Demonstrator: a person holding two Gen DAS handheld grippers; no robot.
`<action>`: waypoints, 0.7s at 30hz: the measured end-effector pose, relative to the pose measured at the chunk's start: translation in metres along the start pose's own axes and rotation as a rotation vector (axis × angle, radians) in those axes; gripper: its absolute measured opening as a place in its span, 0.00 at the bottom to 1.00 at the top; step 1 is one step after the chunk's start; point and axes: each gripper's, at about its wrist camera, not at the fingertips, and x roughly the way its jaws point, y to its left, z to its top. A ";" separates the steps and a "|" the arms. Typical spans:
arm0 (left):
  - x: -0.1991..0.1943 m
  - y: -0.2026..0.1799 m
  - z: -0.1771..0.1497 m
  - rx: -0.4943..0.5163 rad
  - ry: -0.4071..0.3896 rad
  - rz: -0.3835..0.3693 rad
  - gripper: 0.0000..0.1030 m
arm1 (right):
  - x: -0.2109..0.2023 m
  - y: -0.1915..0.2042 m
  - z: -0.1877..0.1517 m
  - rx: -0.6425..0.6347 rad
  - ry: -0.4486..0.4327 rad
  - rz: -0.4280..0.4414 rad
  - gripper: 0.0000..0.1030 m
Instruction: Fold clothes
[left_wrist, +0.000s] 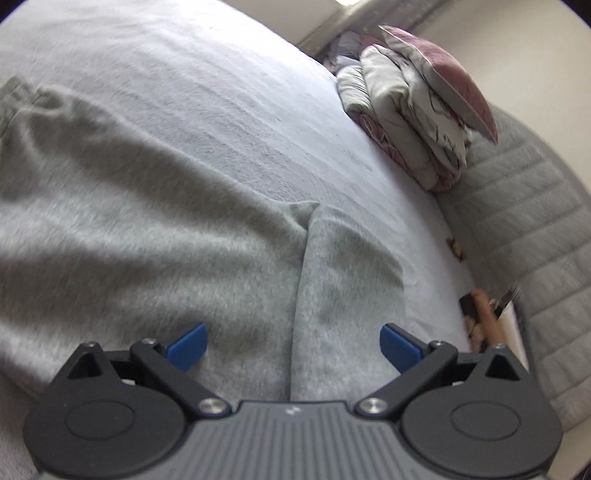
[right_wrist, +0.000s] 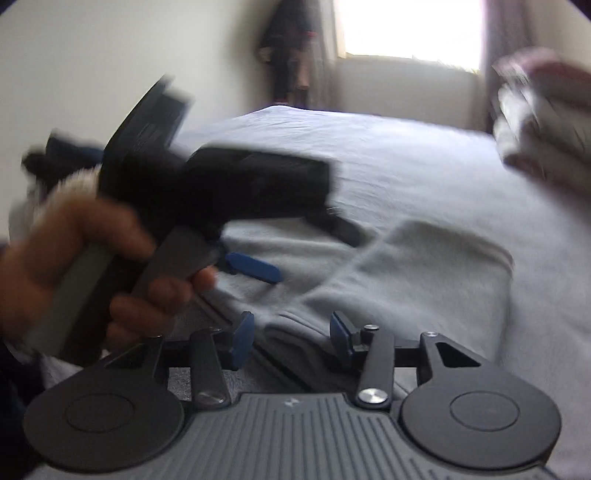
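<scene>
1. While both claws hovered, we saw the grey garment (left_wrist: 155, 206) spread on the bed sheet (left_wrist: 229, 85).
2. Left gripper (left_wrist: 293, 345) jaws gaped wide, empty.
3. Right gripper (right_wrist: 291, 338) jaws stood apart over a fold, not pressing.

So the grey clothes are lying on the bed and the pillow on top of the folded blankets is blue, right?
Not quite. The pillow is pinkish purple, not blue; the left wrist view shows it leaning on top of the folded blankets. The rest is right: the grey clothes are lying on the bed.
</scene>
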 end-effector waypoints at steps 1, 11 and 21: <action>0.002 -0.003 -0.002 0.020 0.005 -0.002 0.98 | -0.009 -0.016 0.000 0.075 -0.008 -0.008 0.51; 0.021 -0.026 -0.023 0.130 0.066 -0.041 0.68 | -0.009 -0.078 -0.027 0.342 0.092 -0.127 0.52; 0.018 -0.039 -0.030 0.273 0.041 0.090 0.34 | 0.005 -0.071 -0.028 0.227 0.065 -0.157 0.53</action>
